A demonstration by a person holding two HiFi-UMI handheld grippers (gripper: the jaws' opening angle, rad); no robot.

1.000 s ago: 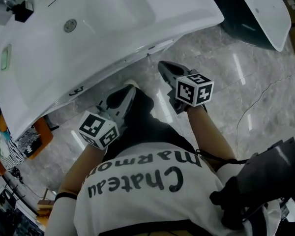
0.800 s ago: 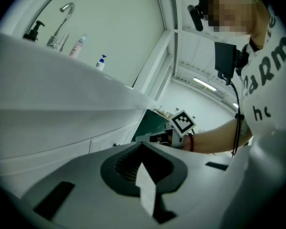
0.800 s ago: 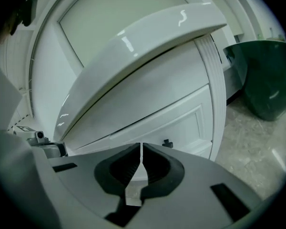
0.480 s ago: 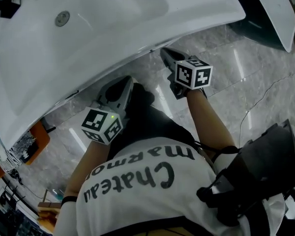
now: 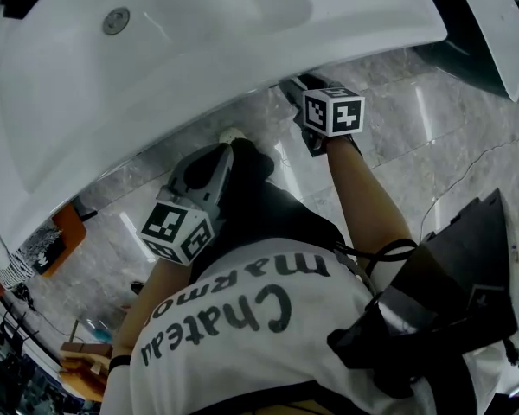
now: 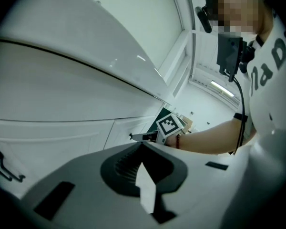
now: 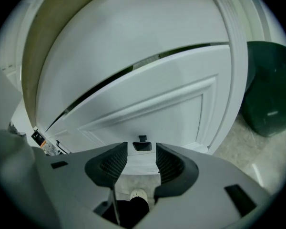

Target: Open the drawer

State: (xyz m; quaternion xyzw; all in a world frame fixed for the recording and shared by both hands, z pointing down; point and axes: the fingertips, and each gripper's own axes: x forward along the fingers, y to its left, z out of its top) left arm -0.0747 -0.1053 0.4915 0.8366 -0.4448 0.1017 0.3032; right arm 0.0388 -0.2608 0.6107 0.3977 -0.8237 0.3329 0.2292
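While the drawer [image 7: 171, 104] stands shut under the white basin [image 5: 199, 50], its small dark handle [image 7: 142, 145] shows at 12 o'clock from the right gripper [image 7: 140, 155]. It appears in the gap between the jaws, but it looks to be just ahead of them and untouched. Those jaws have just been opening and now stand wide apart, pressing on nothing.

The step in hand looks like the approach to the handle. The next move would call for easing forward until the pads flank it, closing, then drawing straight back.

The left gripper [image 6: 144, 151] has its jaws together on nothing. In the head view it hangs at about 8 o'clock from the right one.

A pale shoe [image 7: 137, 194] toe lies at 6 o'clock below the right jaws, and a dark green container [image 7: 269, 94] stands at 3 o'clock on the marble floor [image 5: 432, 137]. The person's own legs, close before the drawer front, may crowd the path of the pull, and the basin's overhanging rim leaves little room above.
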